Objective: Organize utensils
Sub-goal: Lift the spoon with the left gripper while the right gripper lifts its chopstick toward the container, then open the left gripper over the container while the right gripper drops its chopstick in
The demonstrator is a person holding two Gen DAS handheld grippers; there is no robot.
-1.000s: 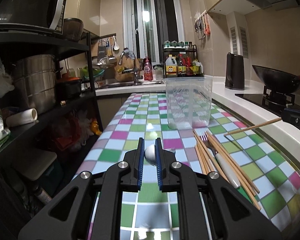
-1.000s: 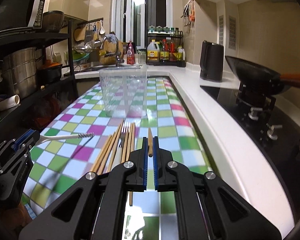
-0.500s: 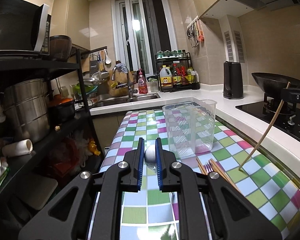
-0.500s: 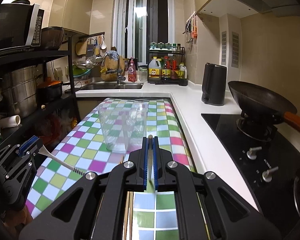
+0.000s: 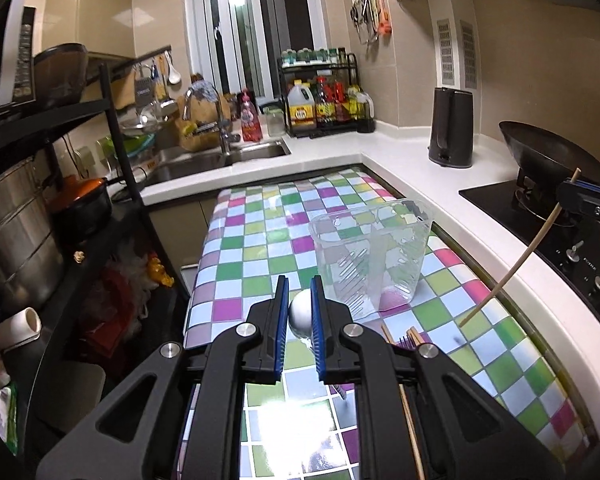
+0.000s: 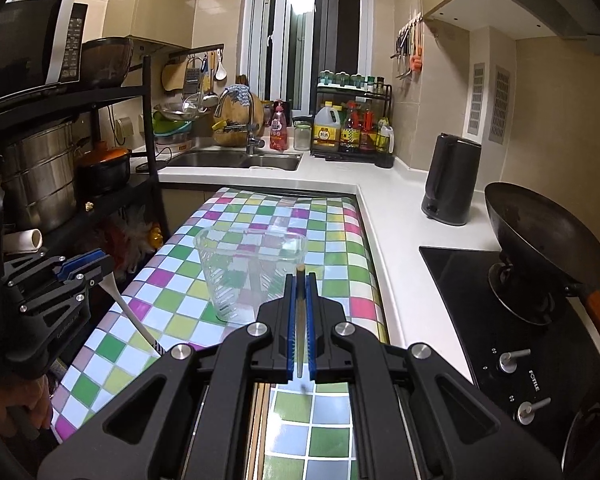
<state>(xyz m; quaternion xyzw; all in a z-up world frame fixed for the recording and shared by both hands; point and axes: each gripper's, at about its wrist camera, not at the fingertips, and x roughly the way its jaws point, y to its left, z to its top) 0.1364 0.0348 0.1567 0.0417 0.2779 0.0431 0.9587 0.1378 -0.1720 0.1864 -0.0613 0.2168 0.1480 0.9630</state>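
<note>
My left gripper [image 5: 299, 292] is shut on the rounded end of a white-handled fork [image 5: 300, 312], held above the checkered table just left of the clear plastic container [image 5: 370, 256]. From the right wrist view the left gripper [image 6: 82, 264] holds that fork [image 6: 128, 312] slanting down, tines near the cloth. My right gripper [image 6: 300, 284] is shut on a wooden chopstick [image 6: 300, 320], close behind the container [image 6: 252, 268]. In the left wrist view the right gripper [image 5: 572, 192] holds the chopstick [image 5: 512, 268] with its tip hanging toward the table. More chopsticks [image 5: 410, 432] lie below, mostly hidden.
A white counter [image 6: 384, 208] borders the table on the right, with a black kettle [image 6: 452, 180], a wok [image 6: 540, 232] and a stove. The sink [image 6: 236, 160] lies at the far end. A black shelf rack [image 5: 52, 208] with pots stands left.
Both grippers have risen from the table with their utensils and moved toward the container. The chopstick has swung from nearly level to hanging tip down.
</note>
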